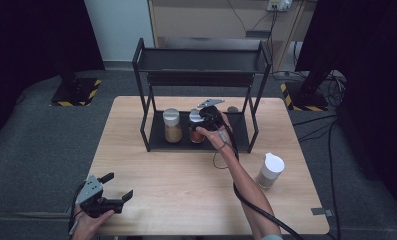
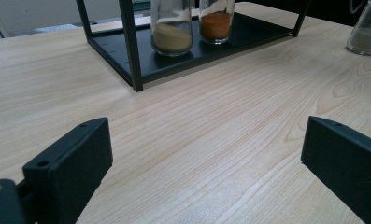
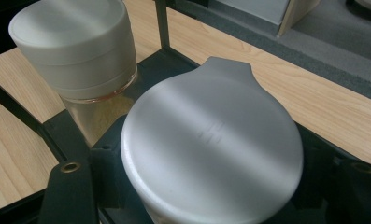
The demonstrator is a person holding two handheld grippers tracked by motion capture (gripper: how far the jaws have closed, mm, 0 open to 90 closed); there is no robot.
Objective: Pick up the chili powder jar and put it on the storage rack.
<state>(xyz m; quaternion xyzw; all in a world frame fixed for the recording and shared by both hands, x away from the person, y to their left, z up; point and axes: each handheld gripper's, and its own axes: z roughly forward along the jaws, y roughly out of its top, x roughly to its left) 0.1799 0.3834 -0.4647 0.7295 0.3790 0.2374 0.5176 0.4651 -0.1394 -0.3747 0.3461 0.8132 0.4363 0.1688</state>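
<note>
- Nearest the desk's point(image 1: 186, 190) front edge, the left hand-held gripper point(image 1: 117, 187) sat low in the person's left hand point(image 1: 88, 224), its jaws spread wide with bare wood between them and nothing held.
- To the right, a white-capped jar point(image 1: 270, 170) stood alone on the desk, well apart from the rack.
- The person's right forearm point(image 1: 246, 185) reached forward across the desk to the rack's point(image 1: 201, 60) lower shelf.
- There the right hand-held gripper point(image 1: 205, 119) was clamped on the orange jar point(image 1: 196, 134); in the right gripper view its black jaws pressed either side just under the grey lid point(image 3: 211, 149).
- The orange jar stood upright on the lower shelf, whether resting or just above it I could not tell.
- Just beside it to the left stood the tan jar point(image 1: 172, 125), also on that shelf.
- The rack's top tray lay behind and above.
</note>
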